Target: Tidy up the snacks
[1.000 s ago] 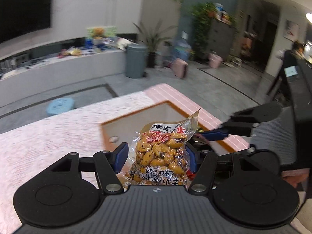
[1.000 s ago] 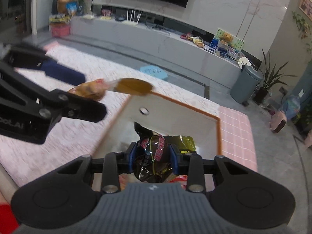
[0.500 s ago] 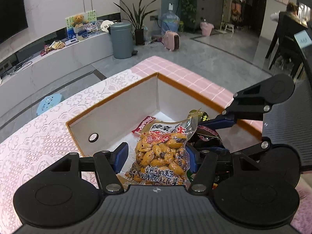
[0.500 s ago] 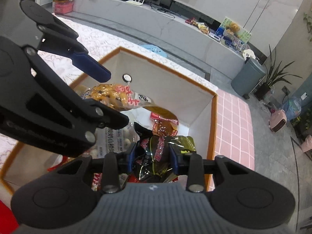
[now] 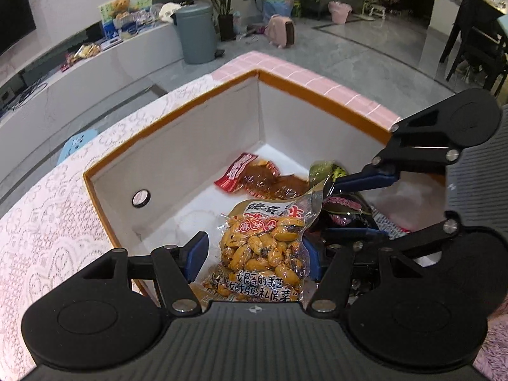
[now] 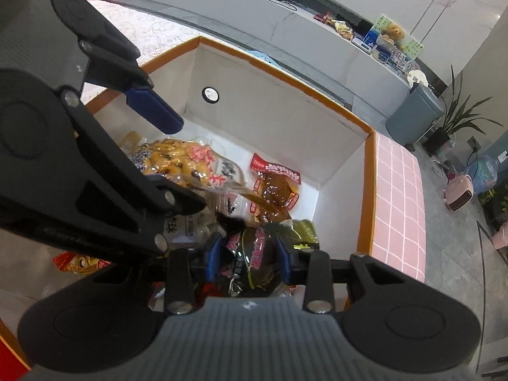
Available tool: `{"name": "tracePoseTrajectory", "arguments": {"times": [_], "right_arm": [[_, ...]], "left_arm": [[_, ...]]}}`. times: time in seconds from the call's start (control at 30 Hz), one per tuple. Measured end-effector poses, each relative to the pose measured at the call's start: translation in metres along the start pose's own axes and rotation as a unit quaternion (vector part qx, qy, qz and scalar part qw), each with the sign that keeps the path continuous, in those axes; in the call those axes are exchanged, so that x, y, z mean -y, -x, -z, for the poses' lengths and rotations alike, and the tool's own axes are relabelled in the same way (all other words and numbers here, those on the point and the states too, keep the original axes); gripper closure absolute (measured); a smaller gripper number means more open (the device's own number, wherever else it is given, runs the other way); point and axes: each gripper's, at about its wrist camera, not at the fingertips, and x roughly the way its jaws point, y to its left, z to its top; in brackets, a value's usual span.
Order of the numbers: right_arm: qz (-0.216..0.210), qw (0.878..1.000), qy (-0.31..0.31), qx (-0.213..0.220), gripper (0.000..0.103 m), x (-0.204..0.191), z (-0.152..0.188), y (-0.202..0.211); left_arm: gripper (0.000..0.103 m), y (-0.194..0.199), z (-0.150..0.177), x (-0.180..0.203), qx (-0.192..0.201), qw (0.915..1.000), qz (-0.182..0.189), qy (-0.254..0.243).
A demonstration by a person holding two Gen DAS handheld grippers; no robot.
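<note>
A clear bag of yellow beans (image 5: 263,247) stands between the blue pads of my left gripper (image 5: 254,254), low inside the orange-rimmed white box (image 5: 197,146). Those jaws are opening, and the bag still sits between them in the same pose. The left pad shows a small gap at its tip. My right gripper (image 6: 247,254) is shut on a dark packet with a pink label (image 6: 254,254), close beside the bean bag (image 6: 177,162). In the left wrist view the right gripper (image 5: 349,206) comes in from the right with the dark packet (image 5: 346,206).
On the box floor lie a red-and-brown packet (image 6: 276,184), a white packet (image 6: 187,222) and a green one (image 6: 304,228). The box sits on a pink lace tablecloth (image 5: 47,222). A grey bin (image 5: 193,31) and a long counter stand beyond.
Both grippers have come down from above the table into the box, each with its packet. The box walls now surround them and the packets on the floor are in sight.
</note>
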Motion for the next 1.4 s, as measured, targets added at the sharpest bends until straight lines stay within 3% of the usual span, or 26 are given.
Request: {"name": "tracePoseTrajectory", "arguments": {"times": [0.1,0.27,0.43,0.7,0.9,1.2,1.3,1.4], "right_arm": [[0.000,1.000,0.008,0.001,0.068,-0.001,-0.001,0.001],[0.006,1.000,0.028,-0.008,0.056,-0.010,-0.005,0.006],[0.013,0.999,0.029,-0.025,0.029,-0.011,-0.007,0.014],[0.027,0.999,-0.015,-0.027,0.018,-0.009,-0.012,0.045],[0.008,0.996,-0.088,0.011,0.014,-0.015,-0.013,0.097],[-0.059,0.981,-0.163,0.087,0.008,-0.053,-0.007,0.175],[-0.064,0.975,-0.179,0.112,0.008,-0.069,-0.001,0.196],[-0.039,0.970,-0.197,0.140,0.008,-0.089,0.012,0.210]], "left_arm": [[0.035,0.002,0.000,0.002,-0.001,0.9999,-0.010,-0.006],[0.022,0.010,-0.003,0.004,0.004,0.9997,-0.018,-0.016],[0.018,0.027,-0.004,0.005,0.011,0.9995,-0.022,-0.018],[0.017,0.076,0.000,-0.007,0.033,0.9981,-0.044,0.027],[0.017,0.133,0.015,-0.015,0.085,0.9924,-0.057,0.067],[0.017,0.209,0.048,-0.017,0.127,0.9832,-0.061,0.116],[0.017,0.228,0.061,-0.015,0.140,0.9782,-0.082,0.129],[0.016,0.242,0.076,-0.008,0.156,0.9710,-0.119,0.137]]}}
